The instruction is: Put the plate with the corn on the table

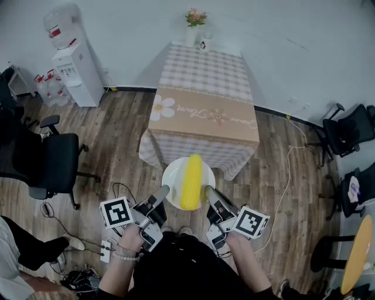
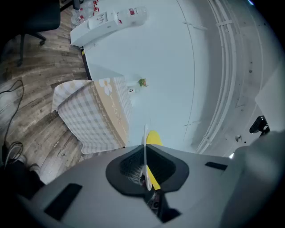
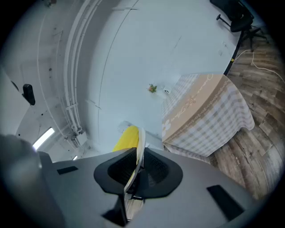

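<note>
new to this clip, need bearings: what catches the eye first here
A bright yellow corn cob lies on a white plate, gripped at opposite rims by the left gripper and the right gripper. Just ahead stands the table in a checked cloth, with flowers at its far edge.

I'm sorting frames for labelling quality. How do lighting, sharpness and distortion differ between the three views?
Head view: even indoor light, sharp, slight bowing at the edges; plate and corn read clearly. Left gripper view: heavy fisheye, black corners, the table bent and tilted, the near foreground soft. Right gripper view: same fisheye and dark rim, plus a bright light strip at the left.
</note>
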